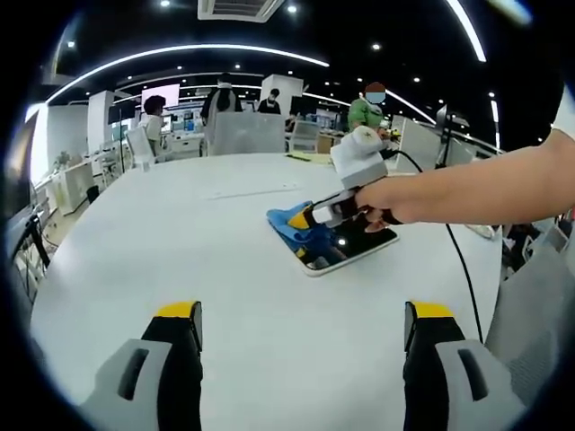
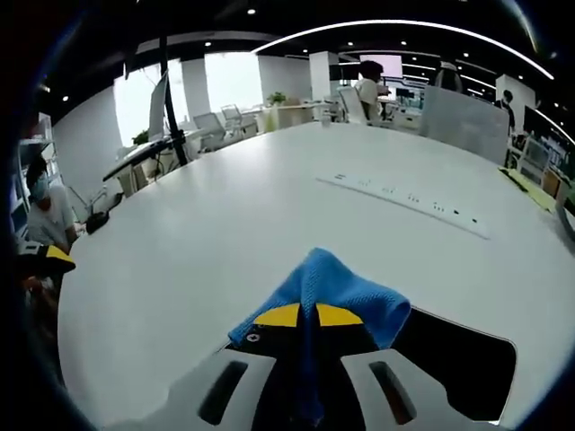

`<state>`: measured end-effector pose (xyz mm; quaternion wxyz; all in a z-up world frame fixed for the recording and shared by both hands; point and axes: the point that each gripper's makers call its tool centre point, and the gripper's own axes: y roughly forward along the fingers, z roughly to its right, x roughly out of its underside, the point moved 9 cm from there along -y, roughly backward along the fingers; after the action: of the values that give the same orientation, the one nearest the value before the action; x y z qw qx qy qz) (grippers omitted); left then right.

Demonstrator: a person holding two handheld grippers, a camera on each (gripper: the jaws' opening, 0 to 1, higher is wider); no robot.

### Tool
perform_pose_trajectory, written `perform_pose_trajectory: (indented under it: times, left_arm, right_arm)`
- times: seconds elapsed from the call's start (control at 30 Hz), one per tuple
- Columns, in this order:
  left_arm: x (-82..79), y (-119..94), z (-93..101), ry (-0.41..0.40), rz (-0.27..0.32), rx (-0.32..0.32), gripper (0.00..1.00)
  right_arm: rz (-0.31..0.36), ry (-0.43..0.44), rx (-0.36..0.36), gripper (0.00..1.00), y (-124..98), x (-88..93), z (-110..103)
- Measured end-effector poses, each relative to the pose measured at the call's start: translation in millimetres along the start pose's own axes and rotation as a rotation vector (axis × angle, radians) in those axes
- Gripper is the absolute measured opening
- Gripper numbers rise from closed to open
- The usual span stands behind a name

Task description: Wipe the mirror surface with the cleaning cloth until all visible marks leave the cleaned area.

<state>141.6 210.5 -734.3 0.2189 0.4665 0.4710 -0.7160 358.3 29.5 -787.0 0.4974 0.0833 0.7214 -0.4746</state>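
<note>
A flat rectangular mirror with a pale rim lies on the white table, its glass dark. On its left end rests a blue cleaning cloth. My right gripper, held by a hand, comes in from the right and is shut on that cloth. In the right gripper view the yellow-tipped jaws of my right gripper pinch the blue cloth over the dark mirror. My left gripper hovers over the near table with its jaws wide apart and nothing between them.
A long white power strip lies on the table beyond the mirror. A black cable trails off the right gripper across the table. Chairs, desks and several people stand around the far edge of the table.
</note>
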Motion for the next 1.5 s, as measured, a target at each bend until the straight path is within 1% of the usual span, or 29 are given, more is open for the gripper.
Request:
perform_pose_trajectory:
  times: [0.1, 0.2, 0.5, 0.9, 1.3, 1.5]
  left_arm:
    - [-1.5, 0, -0.2, -0.001, 0.004, -0.002, 0.94]
    - [-2.6, 0, -0.6, 0.002, 0.003, -0.001, 0.94]
    - [-3.0, 1, 0.4, 0.008, -0.004, 0.002, 0.94]
    - [-3.4, 2, 1.2, 0.012, -0.007, 0.005, 0.94]
    - [-3.9, 1, 2.3, 0.014, -0.009, 0.004, 0.94]
    - [-3.6, 3, 2.0, 0.018, -0.011, 0.006, 0.94]
  right_arm:
    - [0.000, 0.001, 0.002, 0.00, 3, 0.4, 6]
    - [0.001, 0.003, 0.005, 0.00, 1, 0.7, 7]
    - [0.006, 0.014, 0.025, 0.00, 2, 3.8, 26]
    - [0.002, 0.010, 0.028, 0.00, 2, 4.6, 30]
    - [0.003, 0.021, 0.049, 0.00, -11, 8.0, 35]
    - [0.000, 0.028, 0.070, 0.00, -16, 11.7, 47]
